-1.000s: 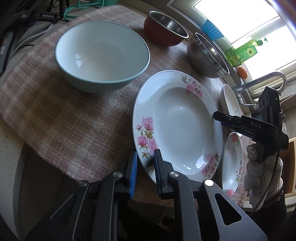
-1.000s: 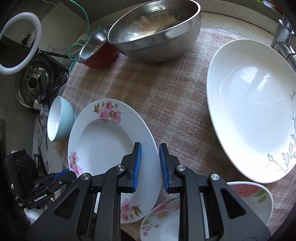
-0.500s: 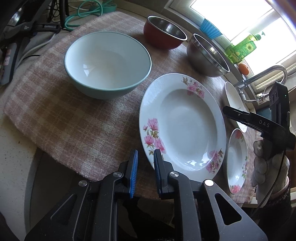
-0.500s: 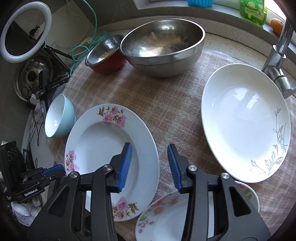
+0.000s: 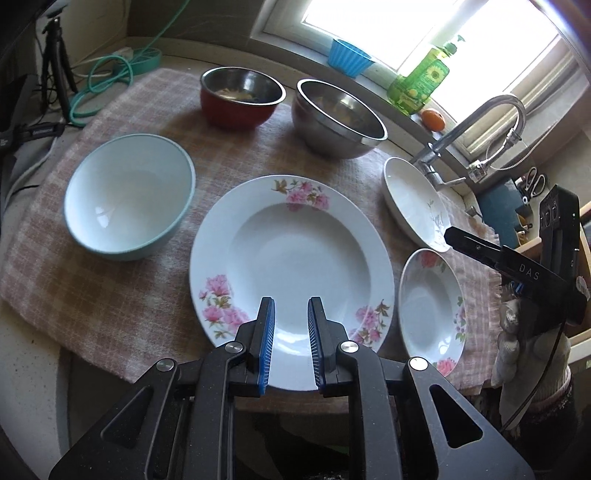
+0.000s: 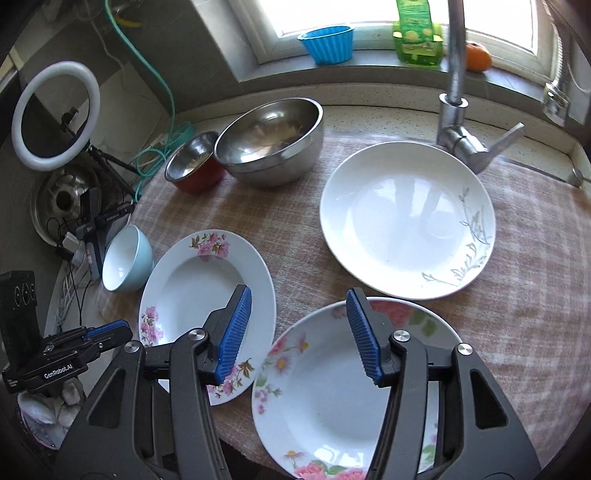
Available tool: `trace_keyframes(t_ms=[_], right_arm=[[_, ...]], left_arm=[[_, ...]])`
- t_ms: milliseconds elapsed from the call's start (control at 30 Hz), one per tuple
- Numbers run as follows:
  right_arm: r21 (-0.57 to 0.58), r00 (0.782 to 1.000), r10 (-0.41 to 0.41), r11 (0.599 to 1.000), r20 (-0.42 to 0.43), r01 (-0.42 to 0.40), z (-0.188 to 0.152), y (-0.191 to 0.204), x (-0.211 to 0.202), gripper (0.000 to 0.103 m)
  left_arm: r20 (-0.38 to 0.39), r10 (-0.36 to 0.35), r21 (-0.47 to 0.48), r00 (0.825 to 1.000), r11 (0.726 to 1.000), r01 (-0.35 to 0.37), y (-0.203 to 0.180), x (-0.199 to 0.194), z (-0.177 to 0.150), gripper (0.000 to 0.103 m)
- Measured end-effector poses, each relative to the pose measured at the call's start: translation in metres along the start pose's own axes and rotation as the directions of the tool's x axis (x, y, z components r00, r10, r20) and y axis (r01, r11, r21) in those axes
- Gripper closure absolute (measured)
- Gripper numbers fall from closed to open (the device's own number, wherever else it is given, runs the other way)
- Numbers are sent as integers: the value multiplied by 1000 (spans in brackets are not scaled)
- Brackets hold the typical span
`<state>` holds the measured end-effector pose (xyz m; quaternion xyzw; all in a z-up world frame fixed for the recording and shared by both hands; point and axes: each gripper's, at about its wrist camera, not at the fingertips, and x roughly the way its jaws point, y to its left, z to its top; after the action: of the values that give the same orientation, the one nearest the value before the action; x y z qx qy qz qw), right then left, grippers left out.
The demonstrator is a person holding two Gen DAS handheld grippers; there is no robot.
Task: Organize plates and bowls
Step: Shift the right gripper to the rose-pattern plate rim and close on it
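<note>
A large pink-flowered plate (image 5: 291, 258) (image 6: 199, 280) lies on the checked cloth. My left gripper (image 5: 290, 325) hovers over its near rim, partly open and empty. A smaller flowered plate (image 6: 332, 380) (image 5: 430, 306) lies to its right; my right gripper (image 6: 299, 332) is wide open and empty above its far rim. A white plate with grey sprigs (image 6: 406, 218) (image 5: 413, 203) lies by the tap. A pale blue bowl (image 5: 129, 195) (image 6: 125, 258) stands left. A red-sided steel bowl (image 5: 242, 96) (image 6: 194, 162) and a large steel bowl (image 5: 338, 118) (image 6: 271, 142) stand at the back.
A tap (image 6: 458, 99) rises behind the white plate. On the sill are a blue cup (image 6: 327, 38), a green bottle (image 6: 415, 33) and an orange (image 6: 476, 57). A ring light (image 6: 55, 114), cables and a green hose (image 5: 107, 74) lie left. The cloth's front edge (image 5: 147, 365) overhangs the counter.
Both grippers pulled back and rose, showing more of the counter. The right jaws opened wide. The left jaws opened a little and moved right, over the big flowered plate's rim.
</note>
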<state>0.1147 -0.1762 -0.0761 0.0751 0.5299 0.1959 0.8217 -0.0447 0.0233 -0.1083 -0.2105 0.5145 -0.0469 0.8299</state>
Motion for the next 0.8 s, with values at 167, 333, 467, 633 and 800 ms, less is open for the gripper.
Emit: trace_keyframes(t_ms=[167,333,467,633,800], right_arm=[[153,997,-27,988,77,15,-23,-43,-29,44],[257,992,-100,963,75,77,-47,-77,-47,44],[320,990,-137,940,31,120,-66,-104,-53,44],[381,992,-126,917,-8,119,-86,-128,-51,44],[405,995,-92,910,-24,94,-95,-138,-48,51]], left_arm=[[-44,-69,85,997,994,73,-33,18,5,84],[-112,-131,151,985,978,147,-62,39,6,81],[-173,-160,184,972,964,191,-79,56,2,81],[-219,-167,200,961,957,211,-93,71,1,81],[-231,-145,211,962,958,195,-98,81,6,81]])
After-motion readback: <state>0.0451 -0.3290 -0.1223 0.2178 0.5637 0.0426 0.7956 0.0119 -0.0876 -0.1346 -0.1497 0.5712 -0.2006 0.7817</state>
